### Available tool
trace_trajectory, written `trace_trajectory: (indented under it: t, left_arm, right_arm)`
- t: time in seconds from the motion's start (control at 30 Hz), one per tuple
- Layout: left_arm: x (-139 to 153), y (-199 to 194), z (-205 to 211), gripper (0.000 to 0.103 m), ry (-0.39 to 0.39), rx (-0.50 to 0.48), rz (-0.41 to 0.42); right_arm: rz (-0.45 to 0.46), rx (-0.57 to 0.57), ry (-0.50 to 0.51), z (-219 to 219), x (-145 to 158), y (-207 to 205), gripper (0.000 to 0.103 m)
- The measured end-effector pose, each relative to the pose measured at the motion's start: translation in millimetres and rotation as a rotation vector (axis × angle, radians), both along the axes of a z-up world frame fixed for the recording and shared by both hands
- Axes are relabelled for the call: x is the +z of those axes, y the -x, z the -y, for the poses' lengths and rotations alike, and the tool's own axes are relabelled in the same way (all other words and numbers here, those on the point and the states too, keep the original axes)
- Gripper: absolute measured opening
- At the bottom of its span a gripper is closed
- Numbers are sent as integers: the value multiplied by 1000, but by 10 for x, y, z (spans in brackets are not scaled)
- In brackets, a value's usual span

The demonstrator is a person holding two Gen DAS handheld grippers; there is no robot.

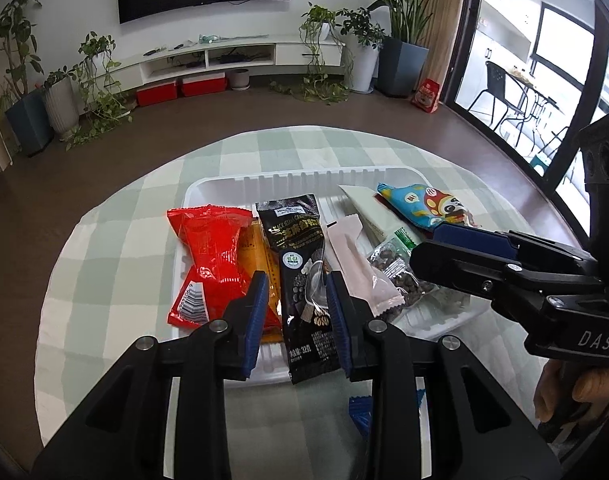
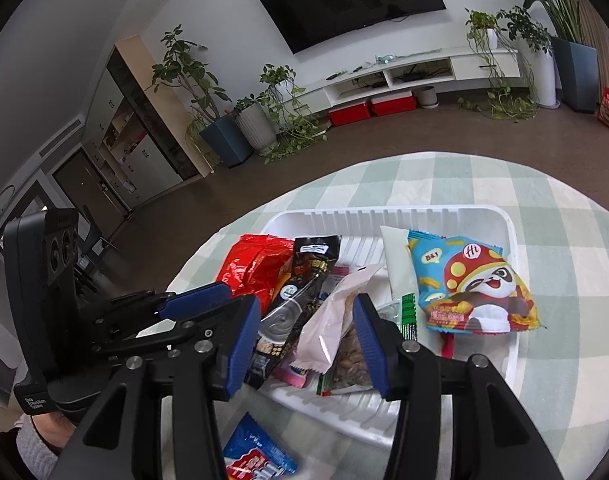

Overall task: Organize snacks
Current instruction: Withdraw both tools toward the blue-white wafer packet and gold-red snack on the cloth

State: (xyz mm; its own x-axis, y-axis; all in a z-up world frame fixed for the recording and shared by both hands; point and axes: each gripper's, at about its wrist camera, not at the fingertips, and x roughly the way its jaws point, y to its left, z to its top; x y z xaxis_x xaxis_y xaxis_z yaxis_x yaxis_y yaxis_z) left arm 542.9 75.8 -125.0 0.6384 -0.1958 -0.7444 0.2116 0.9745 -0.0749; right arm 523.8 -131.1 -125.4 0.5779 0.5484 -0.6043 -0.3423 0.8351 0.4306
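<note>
Snacks piled in white tray [image 1: 224, 184] on checked tablecloth [image 1: 116, 240], both claws over near edge.

L gripper [image 1: 294, 312]: jaws narrowly apart, straddling black sesame packet [image 1: 300, 264], pads not seen pressing on it. R gripper [image 2: 304, 344]: jaws spread, pink sachet [image 2: 324, 332] and nut bag [image 2: 350, 364] in the gap, no pinch visible. Red packet [image 1: 208, 256] at left of tray, panda packet [image 2: 472, 288] at far right. Blue packet [image 2: 256, 452] outside tray, on cloth near the tray's near edge.

White tray [image 1: 224, 188] on green-checked tablecloth [image 1: 116, 248].
</note>
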Motion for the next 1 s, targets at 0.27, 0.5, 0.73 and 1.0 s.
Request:
trace_trajectory:
  t: [0.27,0.5,0.73,1.0]
  left_arm:
    - [83,399,-6,30,-1,-3,3]
    - [123,751,1,42,5,-10,4]
    - [175,1014,60,42,4,-18,3]
    - [166,1349,107,42,-4,-25,-9]
  right_arm:
    - [36,10,47,19,118,481,58]
    - [41,38,79,-5,174,948,58]
    - [59,54,102,-35,272,1369,59]
    - [57,74,138,-97,252,1793,66]
